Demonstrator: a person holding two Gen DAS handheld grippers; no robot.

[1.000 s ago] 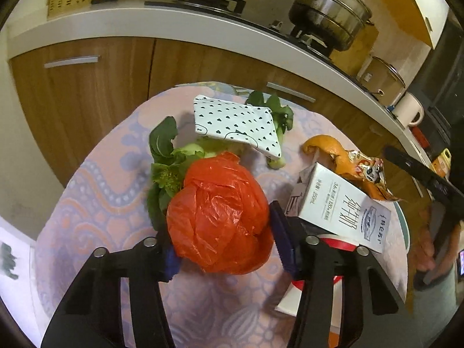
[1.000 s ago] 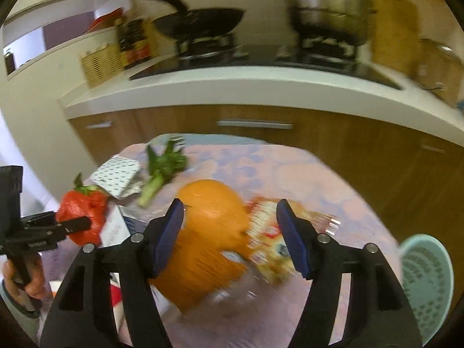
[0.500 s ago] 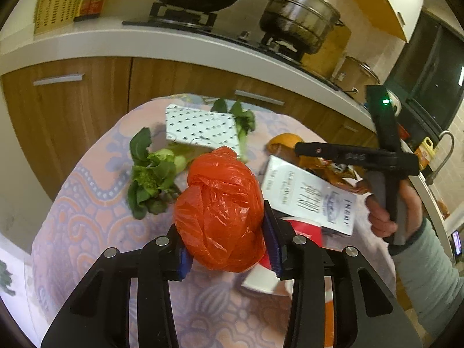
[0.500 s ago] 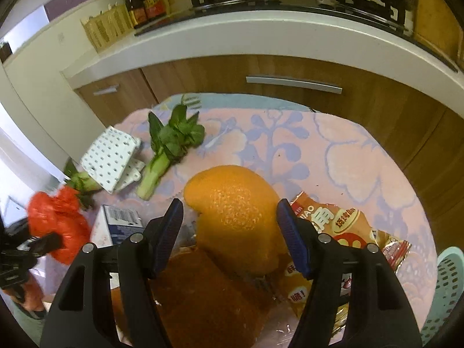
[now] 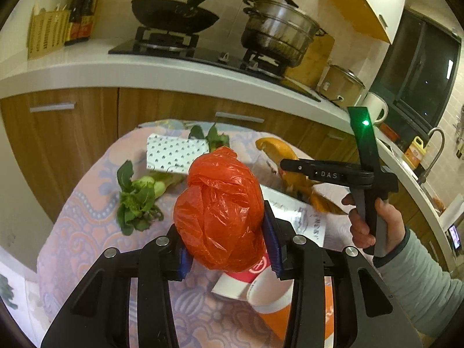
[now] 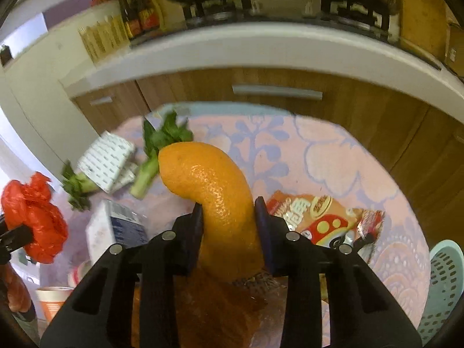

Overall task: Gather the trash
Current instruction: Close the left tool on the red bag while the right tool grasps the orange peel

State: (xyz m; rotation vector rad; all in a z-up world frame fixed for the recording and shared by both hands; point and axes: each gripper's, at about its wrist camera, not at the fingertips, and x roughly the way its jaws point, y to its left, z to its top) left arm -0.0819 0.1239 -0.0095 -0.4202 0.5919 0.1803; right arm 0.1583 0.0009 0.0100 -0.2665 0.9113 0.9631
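Collecting trash, mid-task. The left gripper is clamped on a crumpled red plastic bag, held clear above the patterned pink cloth-covered counter. The right gripper, whose jaws have just been closing, pinches a curled strip of orange peel between its pads, near the middle of the counter. Both pieces appear secured but not yet binned.

Left on the counter: a white polka-dot paper packet, two bunches of green leafy vegetable scraps, a white milk carton, an orange-red snack wrapper, and red-and-white and orange paper cups. Most of the job therefore seems to remain.

A pale blue perforated plastic basket stands off the counter's right edge, probably the receptacle. The cabinet front lies just behind the counter; open room lies above and to the right.
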